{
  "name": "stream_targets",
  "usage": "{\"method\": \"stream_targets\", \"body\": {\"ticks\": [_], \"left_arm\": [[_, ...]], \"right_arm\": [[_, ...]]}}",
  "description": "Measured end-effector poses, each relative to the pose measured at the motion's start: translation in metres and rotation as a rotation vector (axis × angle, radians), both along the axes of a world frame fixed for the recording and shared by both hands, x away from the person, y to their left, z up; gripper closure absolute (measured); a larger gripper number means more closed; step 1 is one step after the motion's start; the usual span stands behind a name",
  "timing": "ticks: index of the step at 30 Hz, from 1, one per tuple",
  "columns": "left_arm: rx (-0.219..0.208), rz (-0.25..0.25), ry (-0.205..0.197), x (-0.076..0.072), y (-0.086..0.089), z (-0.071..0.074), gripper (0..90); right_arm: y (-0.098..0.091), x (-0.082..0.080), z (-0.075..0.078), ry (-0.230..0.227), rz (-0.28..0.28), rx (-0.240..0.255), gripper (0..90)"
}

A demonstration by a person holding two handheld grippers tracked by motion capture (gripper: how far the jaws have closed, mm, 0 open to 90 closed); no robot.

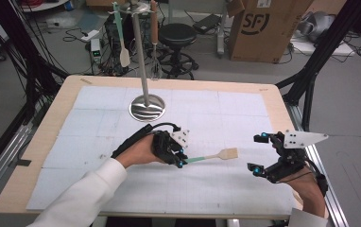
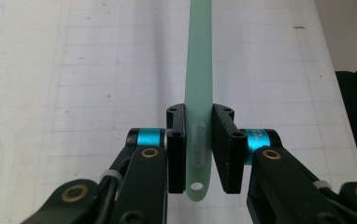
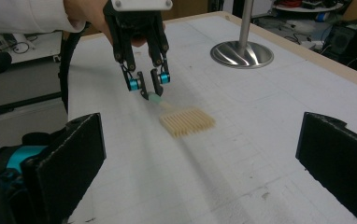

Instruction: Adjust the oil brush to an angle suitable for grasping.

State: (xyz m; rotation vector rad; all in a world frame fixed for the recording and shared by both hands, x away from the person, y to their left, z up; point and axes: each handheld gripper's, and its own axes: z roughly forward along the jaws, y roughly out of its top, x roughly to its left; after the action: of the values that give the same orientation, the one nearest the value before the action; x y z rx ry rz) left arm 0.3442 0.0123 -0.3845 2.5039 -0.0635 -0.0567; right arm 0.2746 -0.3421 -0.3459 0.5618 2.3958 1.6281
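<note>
While we've got the left gripper (image 1: 182,157) clamped on the green handle of the spatula (image 1: 212,156), the cream slotted head sticks out to the right, low over the white mat (image 1: 226,113), roughly mid-table. Looking along the left gripper's jaws, the handle (image 2: 199,93) runs straight up between the two black pads (image 2: 176,149), both squeezed against it, with the hanging hole at the handle's end poking out just below them. From the right gripper view we can see that gripper (image 3: 147,86) tilted down with the head (image 3: 187,122) right at the mat; can't really tell if it's touching or just above it. Our right gripper (image 1: 256,153) sits well off to the right near the table edge, jaws spread wide with nothing between them. Back on the mat stands the metal rack (image 1: 146,107), with another spatula (image 1: 123,51) and a whisk (image 1: 155,66) hanging from it.
</note>
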Motion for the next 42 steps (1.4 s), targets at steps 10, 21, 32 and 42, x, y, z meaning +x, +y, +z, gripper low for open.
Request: {"method": "stream_targets", "body": {"ticks": [10, 21, 32, 42], "left_arm": [[0.065, -0.016, 0.001, -0.003, -0.011, -0.023, 76.4], [0.011, -0.031, 0.030, -0.007, -0.009, -0.018, 54.8], [-0.109, 0.068, -0.007, -0.012, 0.042, 0.027, 18.4], [-0.261, 0.227, -0.083, -0.022, 0.117, 0.045, 1.6]], "right_arm": [[0.002, 0.000, 0.000, 0.001, 0.004, 0.002, 0.2], [0.004, 0.001, 0.000, 0.006, 0.007, 0.004, 0.2], [0.011, 0.007, -0.006, 0.005, -0.016, -0.005, 0.2], [0.016, 0.008, -0.006, 0.014, -0.052, 0.023, 0.2]]}}
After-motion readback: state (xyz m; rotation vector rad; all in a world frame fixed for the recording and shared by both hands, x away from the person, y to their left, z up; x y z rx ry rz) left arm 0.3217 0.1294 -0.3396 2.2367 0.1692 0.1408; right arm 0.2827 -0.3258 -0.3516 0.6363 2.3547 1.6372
